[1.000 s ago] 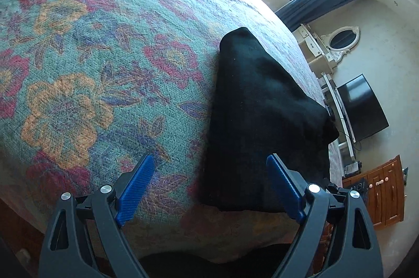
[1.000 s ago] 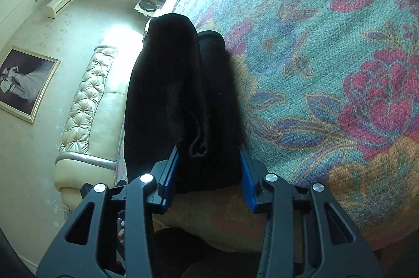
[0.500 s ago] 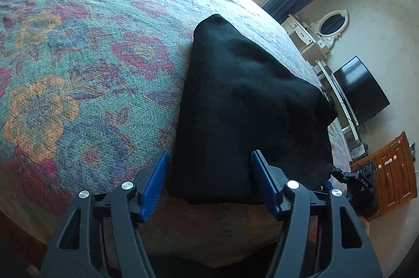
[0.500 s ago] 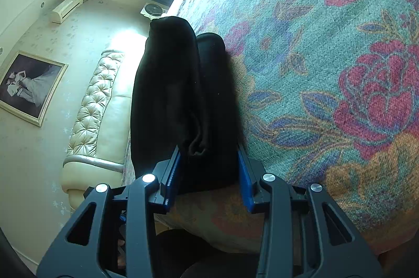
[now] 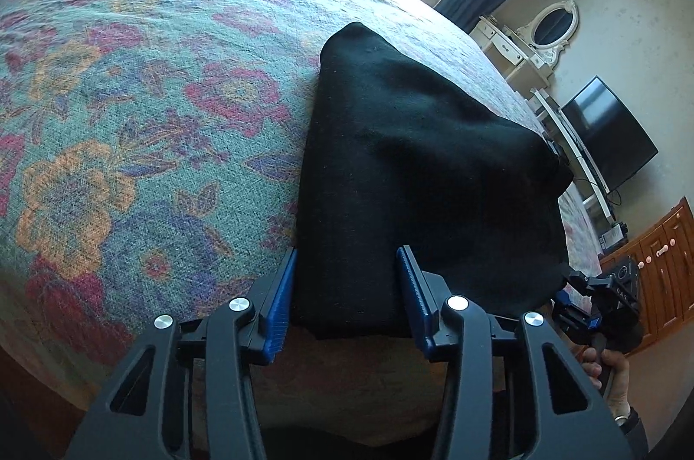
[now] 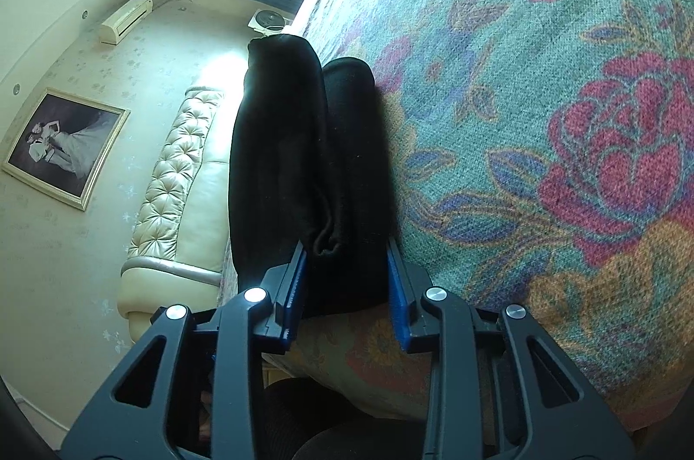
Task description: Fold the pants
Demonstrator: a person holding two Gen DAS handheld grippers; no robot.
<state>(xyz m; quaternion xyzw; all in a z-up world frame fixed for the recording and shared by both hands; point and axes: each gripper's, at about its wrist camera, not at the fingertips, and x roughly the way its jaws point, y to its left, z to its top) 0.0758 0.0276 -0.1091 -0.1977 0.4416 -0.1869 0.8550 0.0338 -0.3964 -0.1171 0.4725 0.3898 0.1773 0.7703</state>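
Note:
The black pants (image 5: 416, 174) lie folded in a thick stack on the floral bedspread (image 5: 130, 122), near the bed's front edge. My left gripper (image 5: 345, 288) has its blue fingers on either side of the stack's near left corner, closed on the cloth. In the right wrist view the pants (image 6: 303, 165) show as two stacked layers seen edge-on. My right gripper (image 6: 345, 278) is shut on the near end of those layers. The right gripper also shows in the left wrist view (image 5: 603, 299), at the stack's right corner.
The bedspread (image 6: 542, 113) spreads wide beyond the pants. A TV (image 5: 607, 132), a white dresser with mirror (image 5: 538, 39) and a wooden cabinet (image 5: 659, 260) stand right of the bed. A padded headboard (image 6: 173, 165) and a framed picture (image 6: 65, 145) lie the other way.
My left gripper has moved right onto the stack's near corner and narrowed from wide open to closed on the cloth. The right gripper has kept its hold and barely moved.

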